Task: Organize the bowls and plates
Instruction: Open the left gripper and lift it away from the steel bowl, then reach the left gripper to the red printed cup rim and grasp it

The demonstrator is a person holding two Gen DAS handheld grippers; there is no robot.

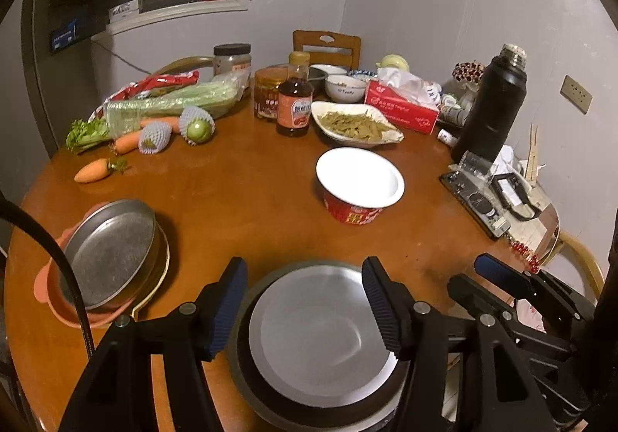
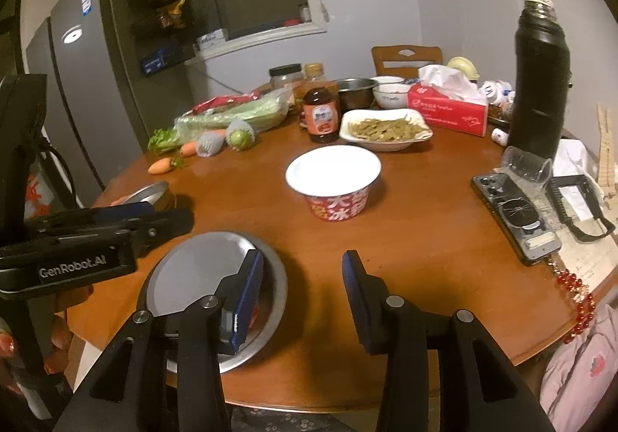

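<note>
The left tool (image 1: 305,306) is hanging over the metal plate (image 1: 320,351) at the near edge of the surface (image 1: 239,200), its jaws standing apart on either side of the plate without pressing on it, so the plate is lying free, nested in a darker, slightly wider dish (image 1: 239,366) beneath it. The right tool (image 2: 301,296) is sitting just beside the same stack, its jaws also apart and gripping nothing; its left finger is showing over the plate's rim while the right one is hovering over bare wood, which suggests both tools are letting go of a piece just stacked rather than reaching for one. A little further left, a second metal plate (image 1: 110,250) is leaning tilted inside a pink bowl (image 1: 50,289), so flat pieces seem to be gathering along the near side. Toward the middle, a red paper bowl (image 1: 359,184) with a white inside is standing upright and alone, likely the next thing to be sorted. Beyond it, a white dish of food (image 1: 355,121), a small white bowl (image 1: 345,88) and a sauce bottle (image 1: 295,99) are crowding the far side among carrots, a tissue box and a black flask (image 1: 494,103).
</note>
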